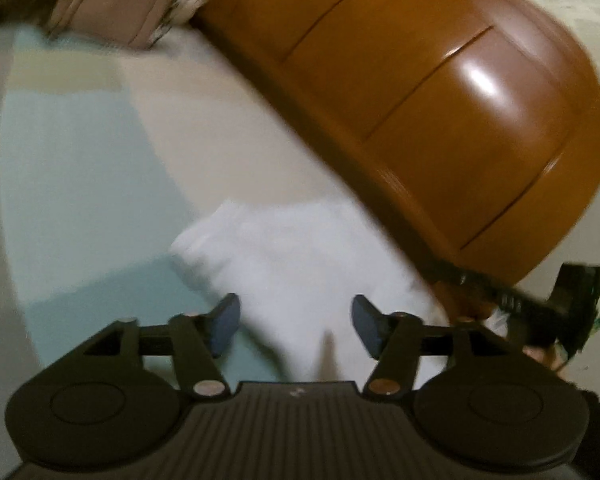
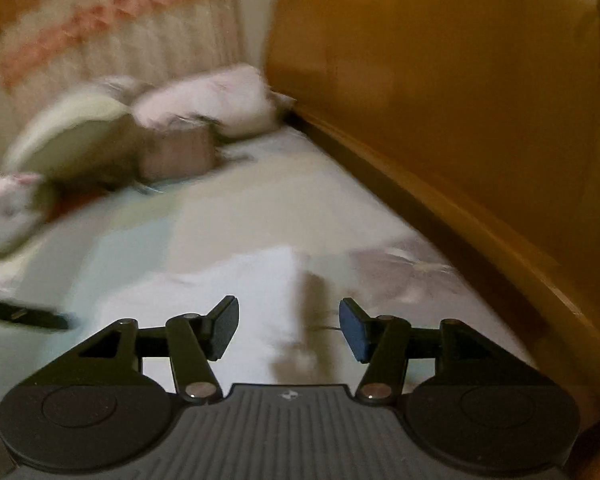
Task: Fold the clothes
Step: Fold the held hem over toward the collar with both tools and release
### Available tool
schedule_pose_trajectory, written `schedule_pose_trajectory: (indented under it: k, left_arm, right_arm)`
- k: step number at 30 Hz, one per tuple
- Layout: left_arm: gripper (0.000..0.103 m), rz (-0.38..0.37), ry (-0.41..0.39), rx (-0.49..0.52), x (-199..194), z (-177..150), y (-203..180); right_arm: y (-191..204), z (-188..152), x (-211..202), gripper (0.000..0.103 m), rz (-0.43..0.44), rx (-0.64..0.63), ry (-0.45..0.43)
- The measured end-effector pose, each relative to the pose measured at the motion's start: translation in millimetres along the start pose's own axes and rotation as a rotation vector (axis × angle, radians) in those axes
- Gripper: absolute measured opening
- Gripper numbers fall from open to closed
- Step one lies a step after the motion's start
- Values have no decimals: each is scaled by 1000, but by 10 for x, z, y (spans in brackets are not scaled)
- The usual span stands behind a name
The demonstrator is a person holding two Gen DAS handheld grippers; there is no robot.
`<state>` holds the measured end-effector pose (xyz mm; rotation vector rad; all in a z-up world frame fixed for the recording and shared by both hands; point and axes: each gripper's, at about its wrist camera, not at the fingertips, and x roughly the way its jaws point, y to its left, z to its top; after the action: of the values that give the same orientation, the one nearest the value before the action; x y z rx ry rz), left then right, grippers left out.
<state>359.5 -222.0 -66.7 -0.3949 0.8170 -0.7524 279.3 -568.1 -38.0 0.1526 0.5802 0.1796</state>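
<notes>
A white garment point(image 1: 300, 264) lies flat on the bed beside the wooden headboard. My left gripper point(image 1: 296, 324) hovers over its near part, open, with cloth below the fingers but nothing pinched. In the right wrist view the same white garment point(image 2: 228, 288) spreads under my right gripper point(image 2: 288, 326), which is also open and holds nothing. The black frame of the other gripper point(image 1: 568, 300) shows at the right edge of the left wrist view. Both views are blurred.
An orange-brown wooden headboard point(image 1: 440, 100) point(image 2: 460, 80) runs along the right side. The pale blue and cream sheet point(image 1: 80, 160) covers the bed. A pile of folded clothes point(image 2: 172, 132) and a pink-striped blanket point(image 2: 112, 20) sit at the far end.
</notes>
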Motion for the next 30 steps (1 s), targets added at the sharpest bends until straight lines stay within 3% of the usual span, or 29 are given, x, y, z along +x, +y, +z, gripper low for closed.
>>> schedule_pose_trajectory:
  k: [4, 7, 9, 12, 15, 20, 23, 27, 29, 30]
  left_arm:
    - [72, -49, 23, 37, 293, -2, -122]
    - [71, 6, 107, 74, 593, -191, -48]
    - [71, 14, 79, 144, 457, -248, -132]
    - [76, 26, 33, 160, 143, -237, -187]
    - [85, 46, 0, 57, -64, -196, 34]
    - [85, -21, 113, -267, 449, -55, 613]
    - [86, -85, 52, -376, 618, 62, 811]
    - [85, -113, -11, -384, 661, 344, 822]
    - [85, -101, -21, -308, 568, 443, 724]
    - [85, -60, -43, -252, 497, 463, 654]
  right_arm:
    - [212, -206, 228, 61, -2, -99, 76]
    - [193, -401, 381, 61, -45, -129, 121]
    - [167, -470, 357, 61, -46, -130, 108]
    - [227, -435, 204, 63, -50, -113, 97]
    - [323, -445, -7, 69, -11, -81, 54]
    - [476, -538, -281, 72, 49, -4, -6]
    - [559, -577, -355, 74, 75, 29, -15]
    - [685, -623, -310, 75, 64, -22, 26]
    - [743, -648, -286, 75, 38, -72, 46]
    - [767, -658, -269, 75, 17, -98, 50]
